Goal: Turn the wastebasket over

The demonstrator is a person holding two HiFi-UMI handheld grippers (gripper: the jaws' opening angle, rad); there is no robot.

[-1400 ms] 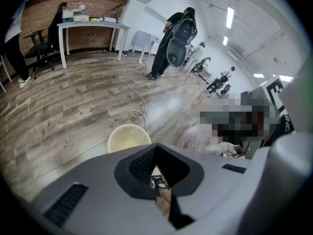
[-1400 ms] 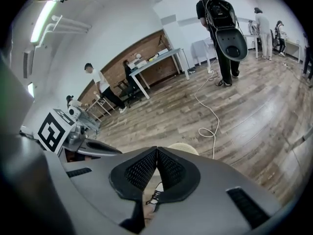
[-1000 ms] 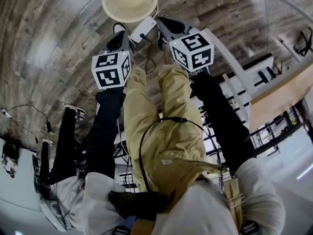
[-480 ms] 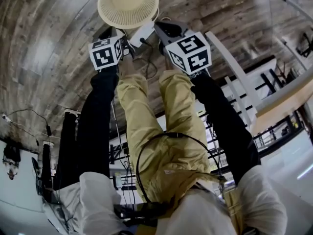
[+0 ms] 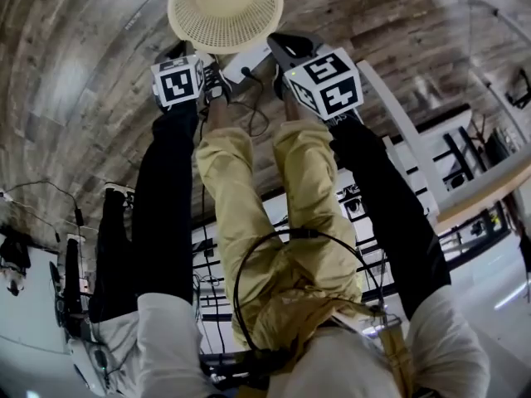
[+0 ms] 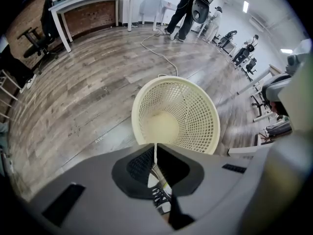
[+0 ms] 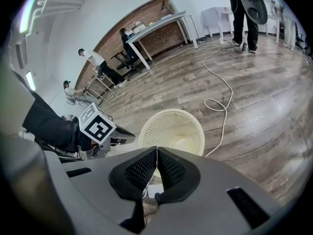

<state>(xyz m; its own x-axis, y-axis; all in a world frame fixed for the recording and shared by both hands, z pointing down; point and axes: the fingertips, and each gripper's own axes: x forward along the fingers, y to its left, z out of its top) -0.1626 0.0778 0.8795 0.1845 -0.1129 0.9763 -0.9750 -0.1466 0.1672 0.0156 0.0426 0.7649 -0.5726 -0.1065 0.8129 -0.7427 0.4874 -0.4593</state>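
Wastebasket [image 5: 226,11] far rim beyond head view's top edge

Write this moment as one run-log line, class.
wastebasket: upright on wood floor, mouth up | left gripper: shut, empty, near rim | right gripper: shut, empty, near rim | flip: not yet done

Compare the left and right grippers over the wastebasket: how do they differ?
The left gripper looks steeply into the wastebasket, which looms large; the right gripper sees it smaller and at a slant. In the head view, the left gripper looks smaller, likely lower, than the right gripper. Both are shut, empty and off the wastebasket.
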